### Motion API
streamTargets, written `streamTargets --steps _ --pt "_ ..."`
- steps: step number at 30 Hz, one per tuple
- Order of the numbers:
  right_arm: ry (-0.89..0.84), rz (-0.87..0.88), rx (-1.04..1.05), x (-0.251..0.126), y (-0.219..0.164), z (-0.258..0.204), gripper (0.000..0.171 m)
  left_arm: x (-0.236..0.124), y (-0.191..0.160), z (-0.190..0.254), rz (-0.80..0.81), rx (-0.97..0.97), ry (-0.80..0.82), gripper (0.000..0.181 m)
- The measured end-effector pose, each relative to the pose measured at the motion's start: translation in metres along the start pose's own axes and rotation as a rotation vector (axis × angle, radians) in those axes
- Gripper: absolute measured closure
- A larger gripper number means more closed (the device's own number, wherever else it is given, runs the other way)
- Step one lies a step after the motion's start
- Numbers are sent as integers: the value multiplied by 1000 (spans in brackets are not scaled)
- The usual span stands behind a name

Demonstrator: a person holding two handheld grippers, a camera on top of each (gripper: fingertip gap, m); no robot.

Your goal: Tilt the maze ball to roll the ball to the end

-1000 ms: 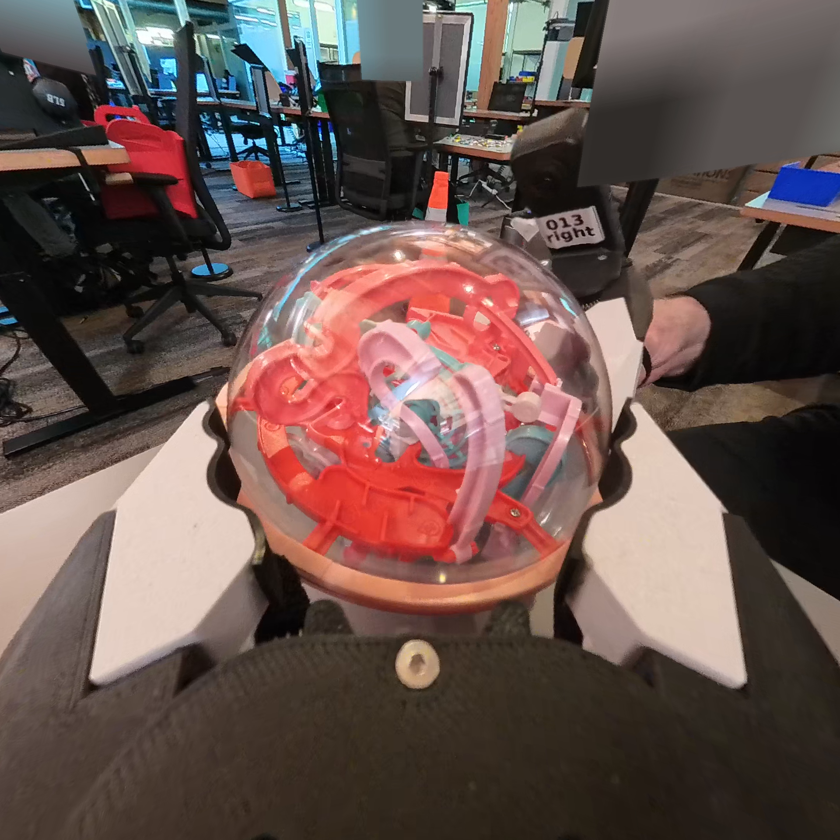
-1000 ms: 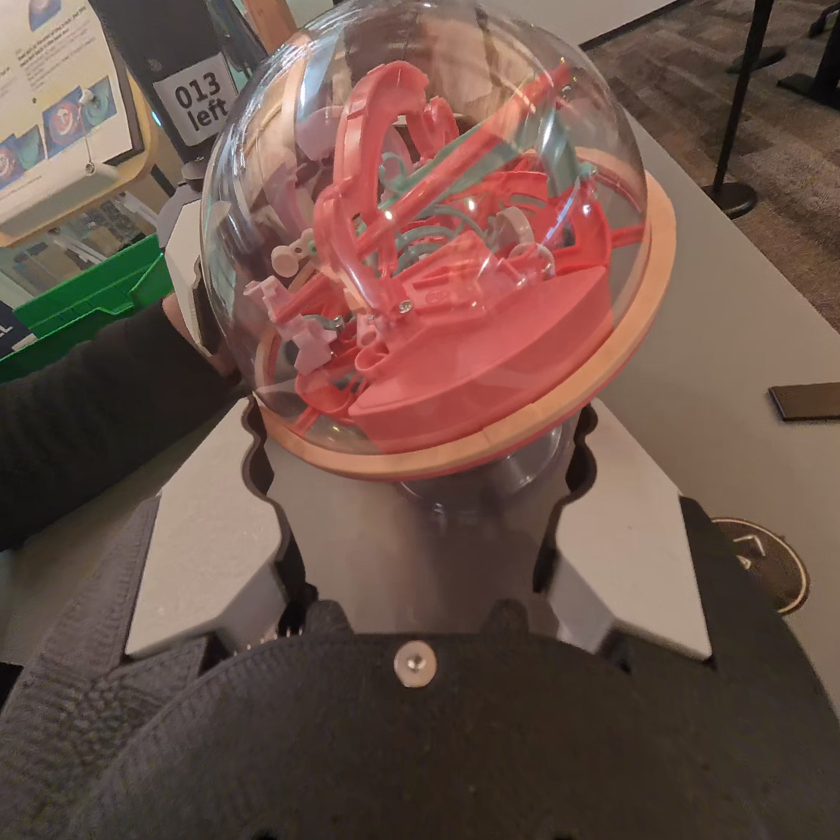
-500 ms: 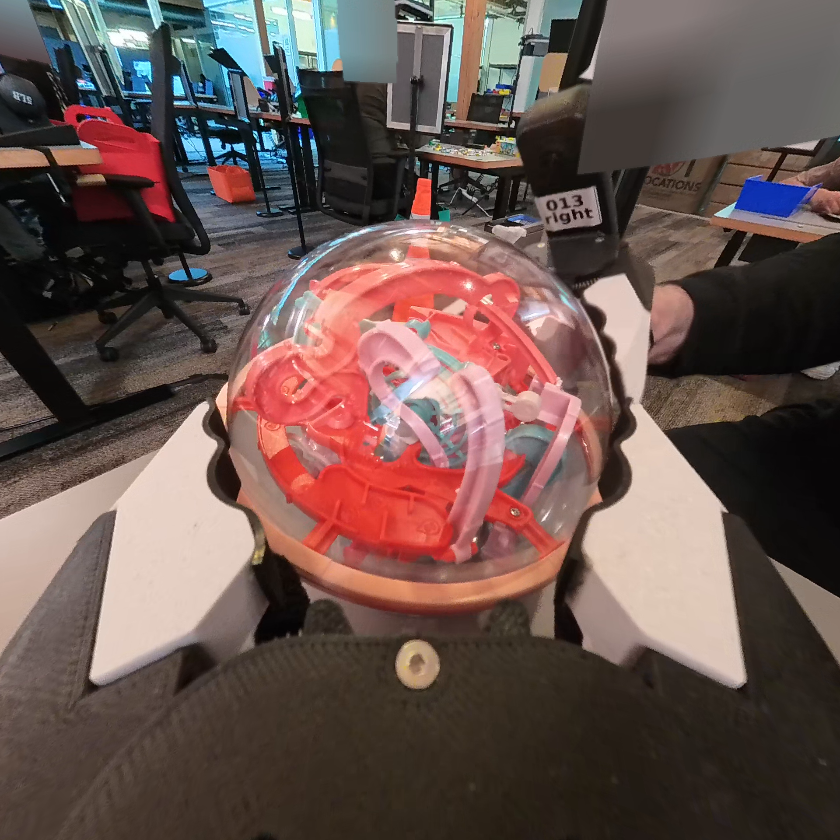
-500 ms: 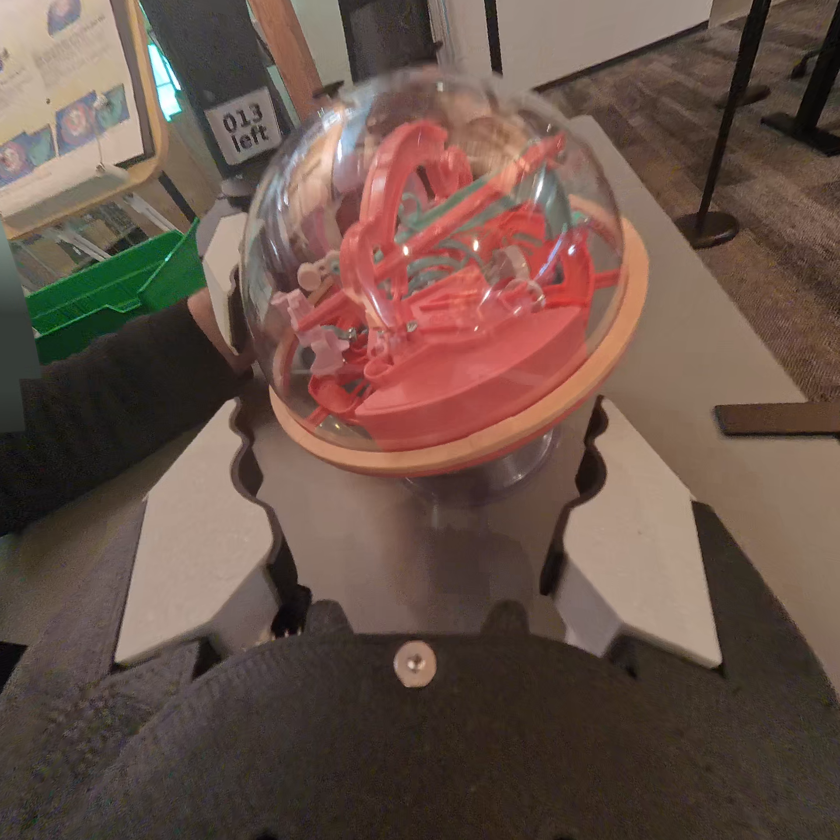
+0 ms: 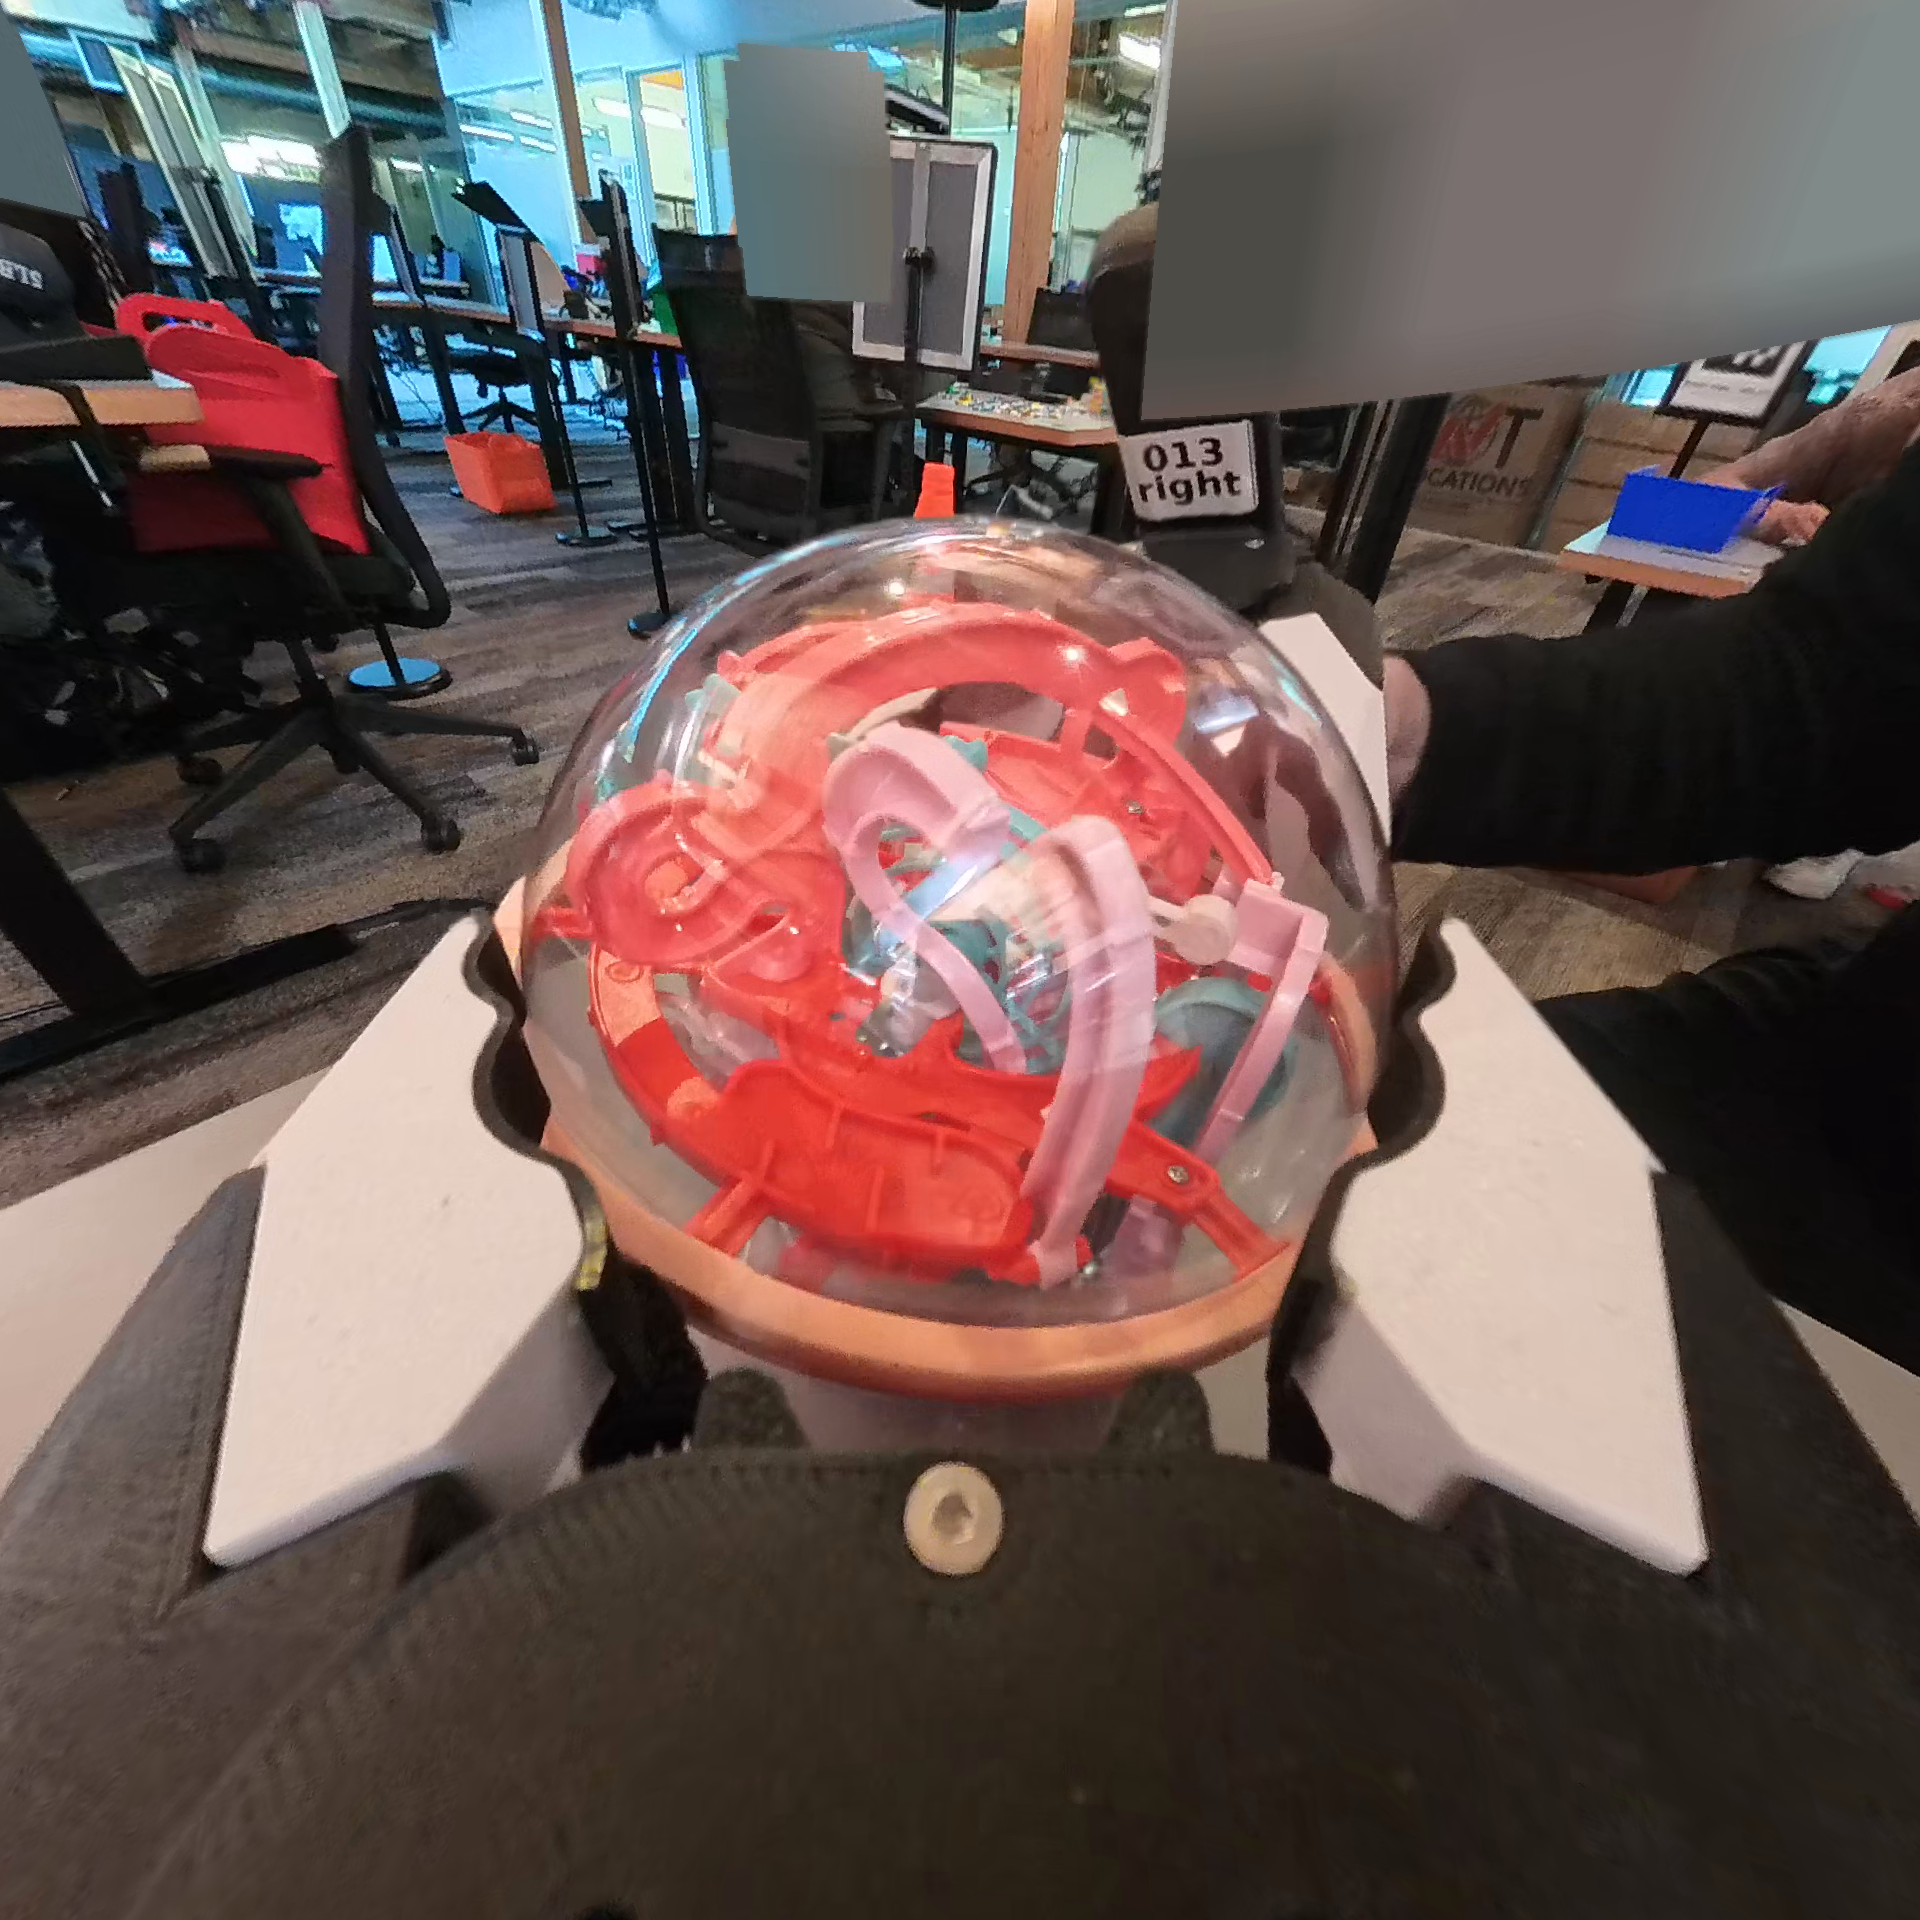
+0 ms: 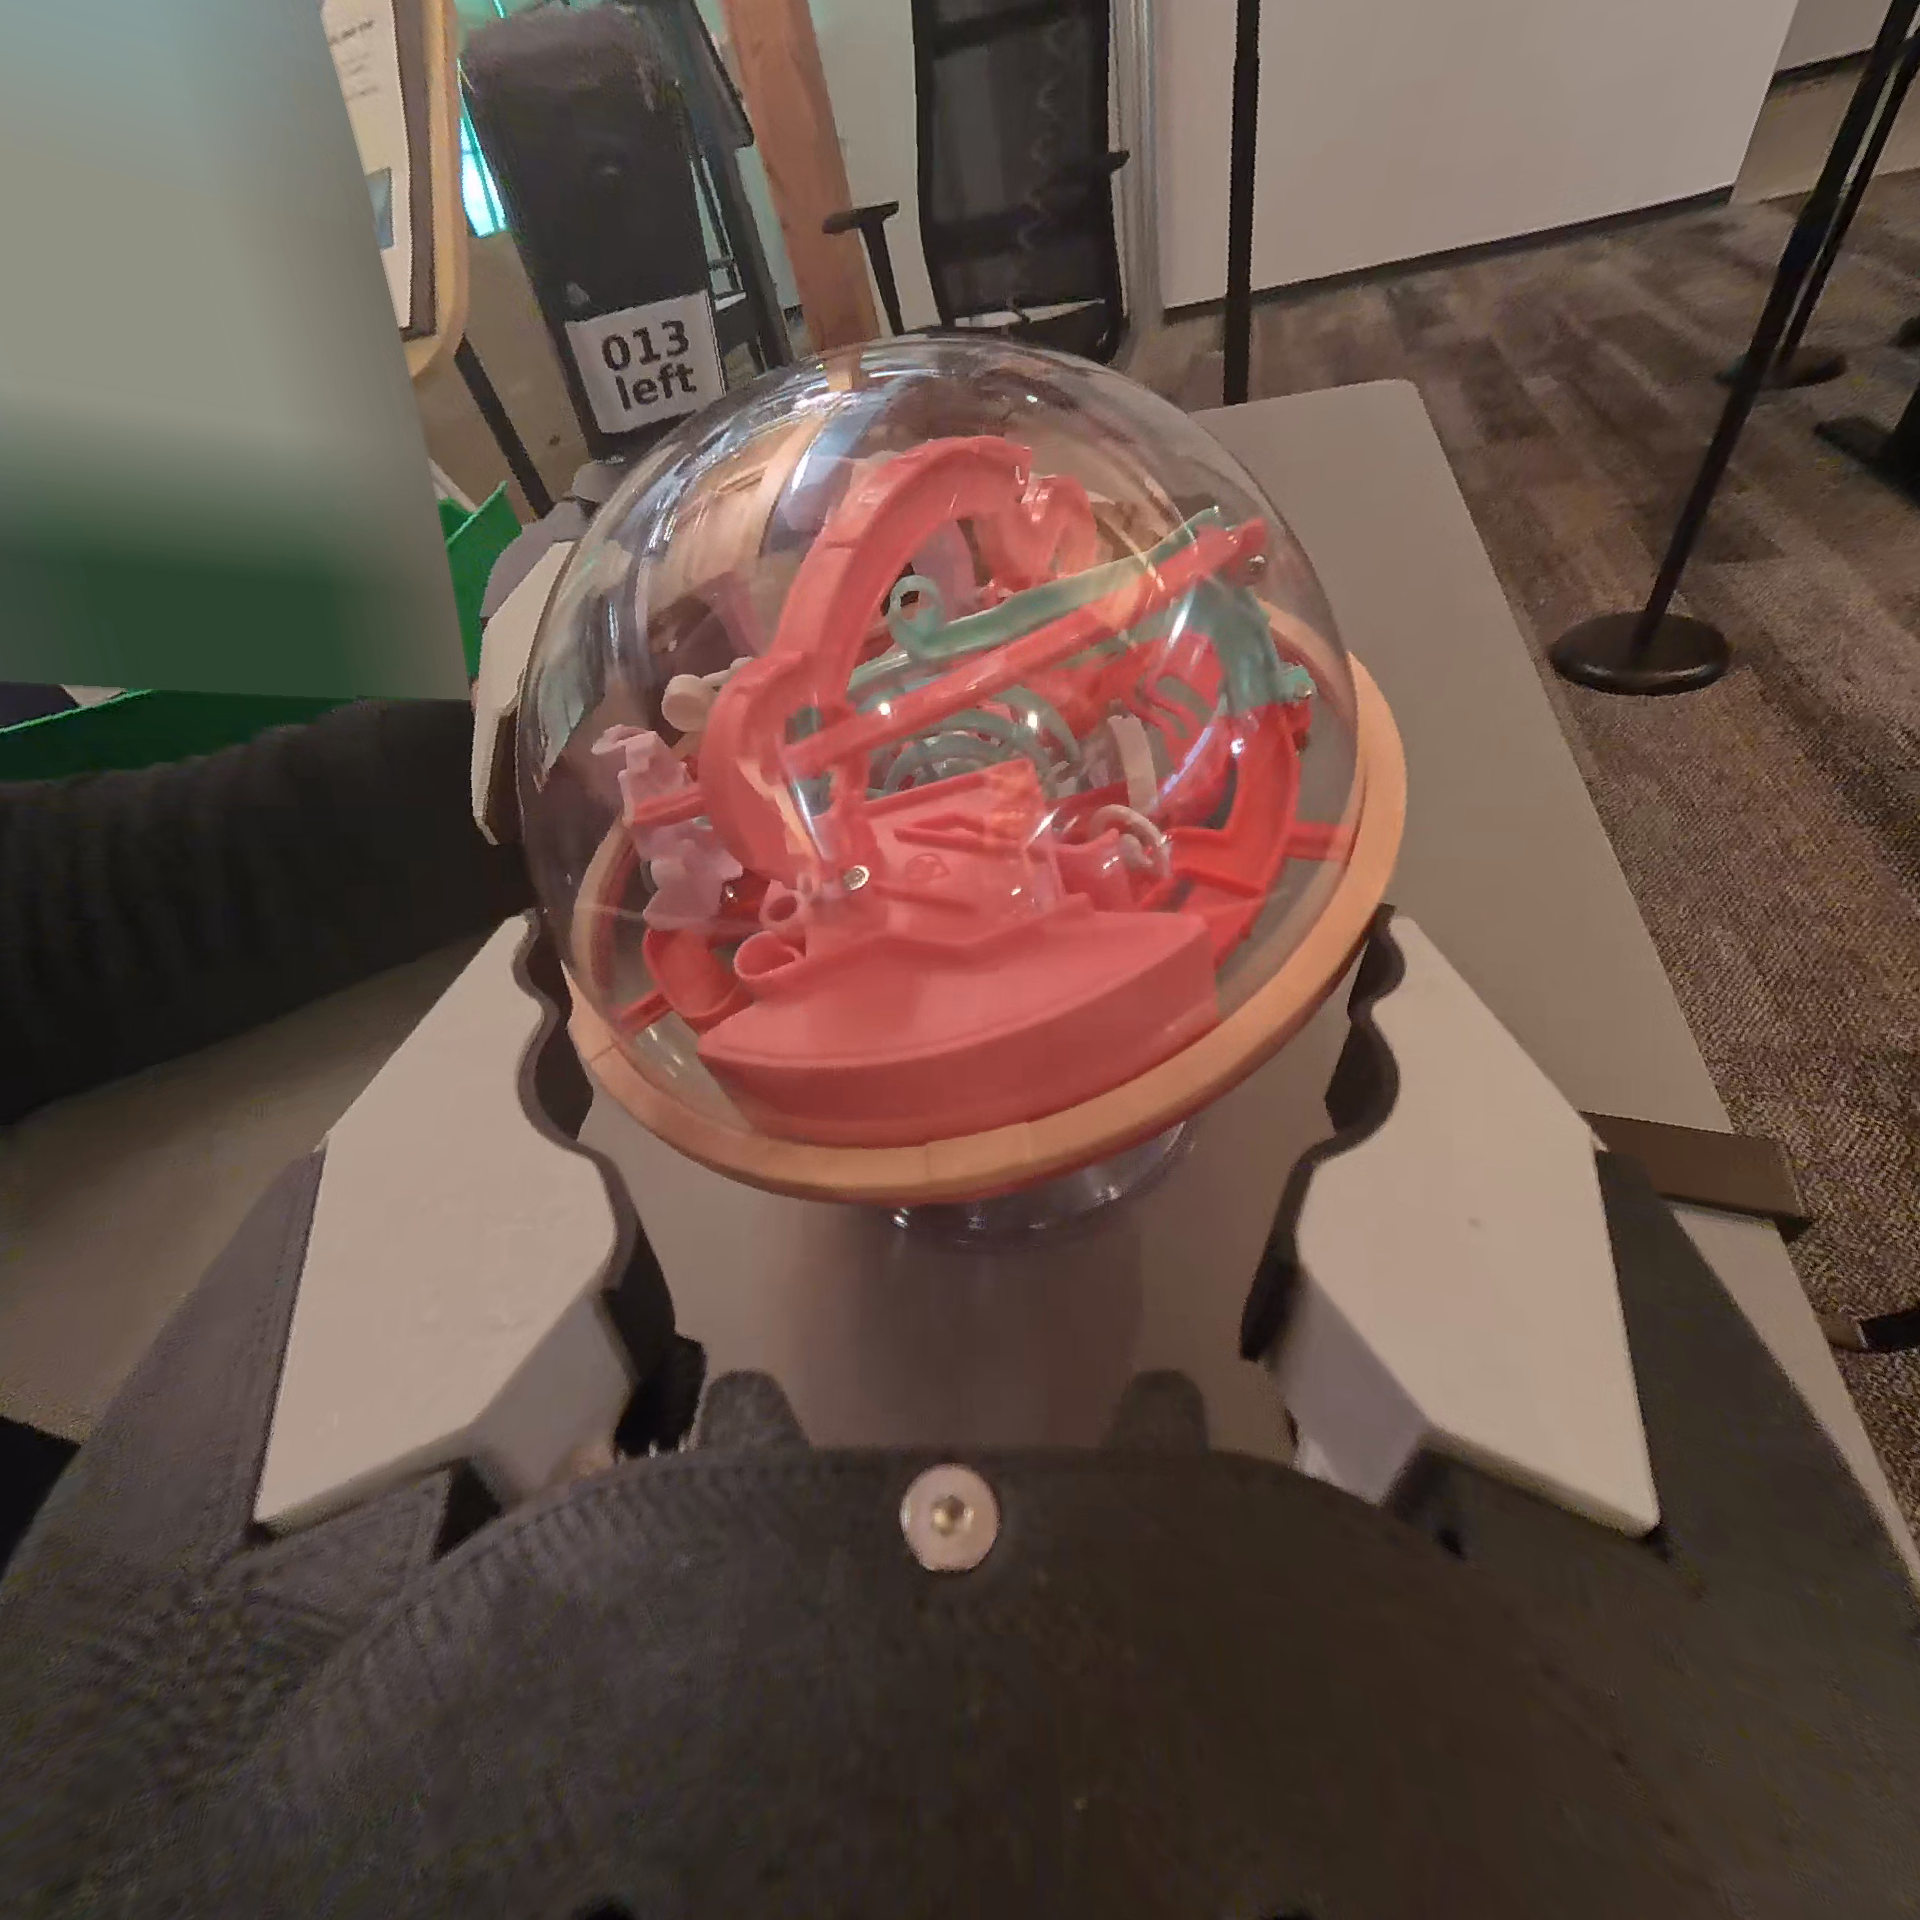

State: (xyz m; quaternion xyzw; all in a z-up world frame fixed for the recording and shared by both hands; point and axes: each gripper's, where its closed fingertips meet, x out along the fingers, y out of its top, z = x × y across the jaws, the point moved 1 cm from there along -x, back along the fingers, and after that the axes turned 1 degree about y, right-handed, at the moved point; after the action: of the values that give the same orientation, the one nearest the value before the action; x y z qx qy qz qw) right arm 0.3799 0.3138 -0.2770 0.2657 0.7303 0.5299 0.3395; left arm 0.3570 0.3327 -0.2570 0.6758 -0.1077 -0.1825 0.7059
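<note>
Between your left gripper's (image 5: 956,1049) 2 white fingers (image 5: 405,1226) sits the maze ball (image 5: 956,935), its clear dome filling the gap and its tan ring (image 5: 977,1351) low against the black pads on both sides; the jaws are clamped on it. Behind the dome's left side you see a red chair (image 5: 249,457) and grey carpet, and at the right your sleeve (image 5: 1662,748) reaches to the right gripper (image 5: 1320,665), whose white finger stands at the dome's far right edge.

From the right wrist view, your other sleeve (image 6: 239,883) comes in at the left, and the left gripper (image 6: 520,644) shows behind the ball (image 6: 935,779). The ball's clear base touches the grey table (image 6: 1538,831), with the ring (image 6: 1039,1153) tilted, higher on the right. The right gripper's (image 6: 956,1101) jaws stand apart: the left finger (image 6: 447,1247) is close to the ring, the right finger's (image 6: 1455,1195) tip just beside it, and you cannot tell whether either touches. Inside, red, pink and teal tracks cross; the small ball cannot be picked out. A dark flat plate (image 6: 1704,1164) lies on the table at the right, and black stanchions (image 6: 1704,499) stand on the carpet beyond.
</note>
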Motion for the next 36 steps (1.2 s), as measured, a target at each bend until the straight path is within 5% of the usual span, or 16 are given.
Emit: streamTargets --steps 36 --pt "-173 32 33 -12 -15 4 46 -22 13 -22 232 -122 -128 55"
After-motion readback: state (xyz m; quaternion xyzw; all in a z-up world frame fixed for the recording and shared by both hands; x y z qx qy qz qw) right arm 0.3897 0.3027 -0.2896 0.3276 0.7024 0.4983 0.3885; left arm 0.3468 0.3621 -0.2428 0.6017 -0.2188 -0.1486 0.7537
